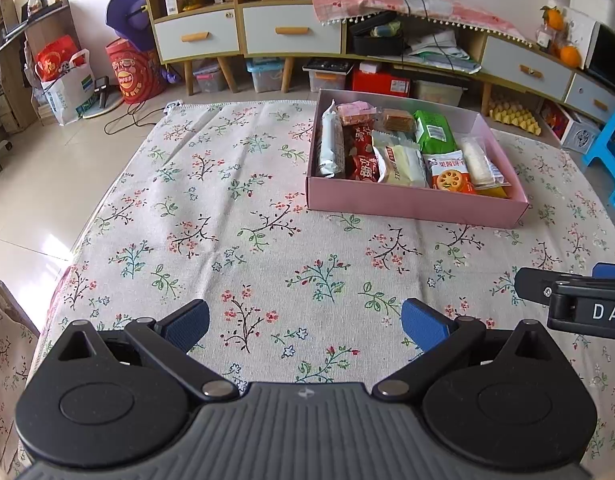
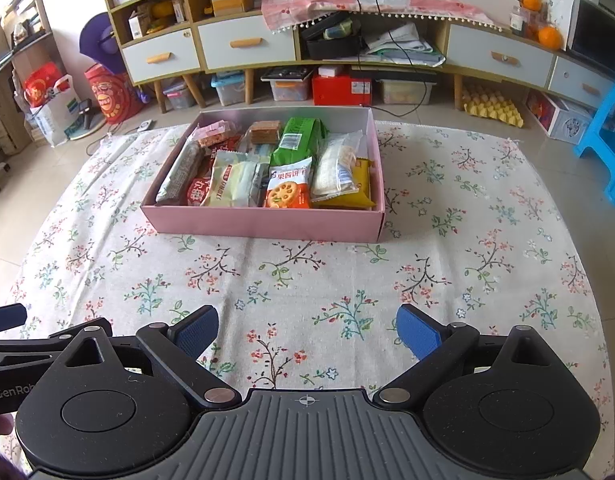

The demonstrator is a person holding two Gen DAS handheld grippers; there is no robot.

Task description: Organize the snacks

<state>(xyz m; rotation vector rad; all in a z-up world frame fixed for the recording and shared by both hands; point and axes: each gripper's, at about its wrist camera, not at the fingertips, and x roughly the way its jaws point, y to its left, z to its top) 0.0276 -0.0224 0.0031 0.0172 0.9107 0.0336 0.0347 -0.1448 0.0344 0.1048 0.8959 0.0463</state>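
Pink snack box (image 2: pixel 263 222) upper centre of right view, upper right in left view, on table (image 2: pixel 347 280). Left hand-held gripper (image 1: pixel 305 322) and right hand-held gripper (image 2: pixel 307 326) spread wide, empty, well apart from box.

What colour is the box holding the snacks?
Pink; the box shows best in the right wrist view.
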